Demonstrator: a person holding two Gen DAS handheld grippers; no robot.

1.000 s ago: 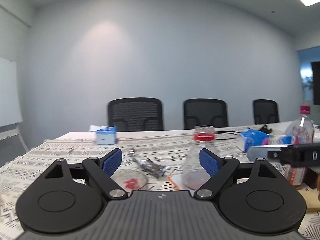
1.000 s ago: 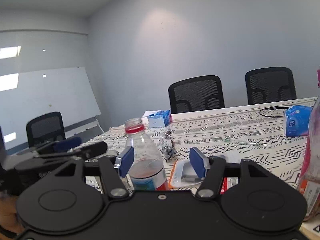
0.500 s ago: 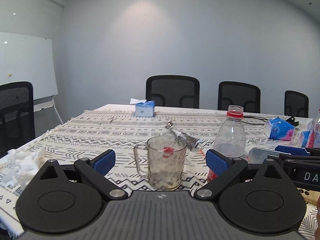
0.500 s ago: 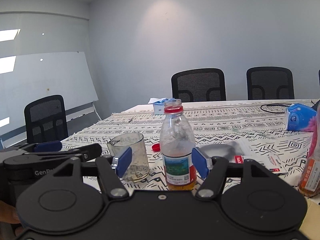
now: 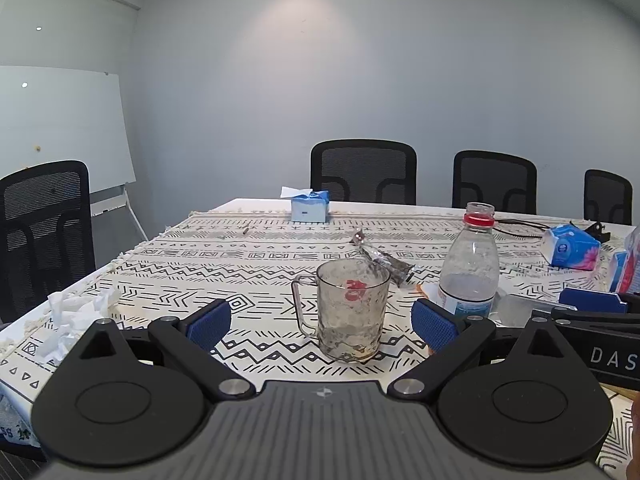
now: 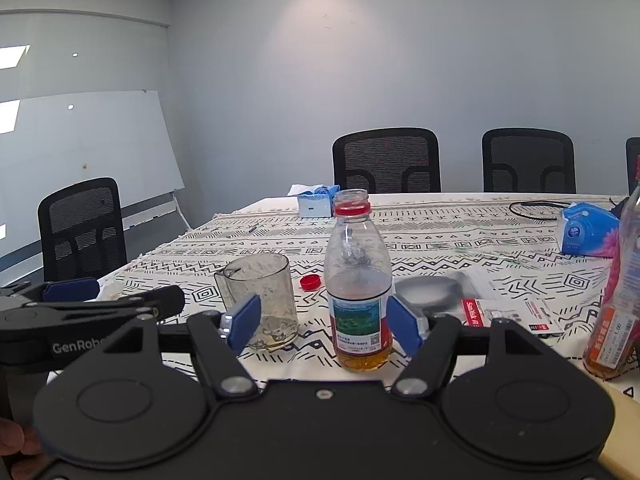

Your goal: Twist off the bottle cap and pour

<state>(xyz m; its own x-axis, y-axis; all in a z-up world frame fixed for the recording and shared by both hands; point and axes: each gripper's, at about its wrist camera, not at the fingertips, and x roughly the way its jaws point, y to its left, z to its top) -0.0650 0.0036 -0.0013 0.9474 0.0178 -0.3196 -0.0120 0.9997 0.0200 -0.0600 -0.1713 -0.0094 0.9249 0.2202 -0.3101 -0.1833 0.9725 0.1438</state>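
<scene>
A: Where's the bottle rn?

B: Clear plastic bottle with a red neck ring and a green-and-red label [image 6: 358, 280] stands upright on the black-and-white patterned tablecloth [image 6: 440, 240]. No cap on it, a bit of amber liquid at the bottom. It sits between the blue pads of the right gripper [image 6: 324, 320], but the pads aren't touching it; jaws spread wide, gap on both sides.

A: And the cap?

B: Small red screw cap [image 6: 310, 281] lies on the cloth just left of the bottle, behind the mug.

A: Mug?

B: Clear glass mug w/ a handle [image 6: 260, 300], upright, left of the bottle, near but apart. Thin layer of yellowish liquid inside. From the left wrist cam the mug [image 5: 352, 314] is centred between the blue pads of the left gripper [image 5: 320, 324], handle pointing left; that gripper's jaws are also wide apart, holding nothing. Bottle [image 5: 472, 268] is right of the mug there.

A: Other stuff around the bottle?

B: Second bottle with an orange label [image 6: 616, 312] well to its right, at the frame edge. White SanDisk card packet [image 6: 504, 316] just right of it, flat on the cloth. Blue tissue box [image 6: 316, 202] far behind it, near the black mesh chairs [image 6: 386, 160]. Blue soft tissue pack [image 6: 588, 230] back-right. Crumpled white paper [image 5: 76, 316] well left of it, at the table edge.
</scene>
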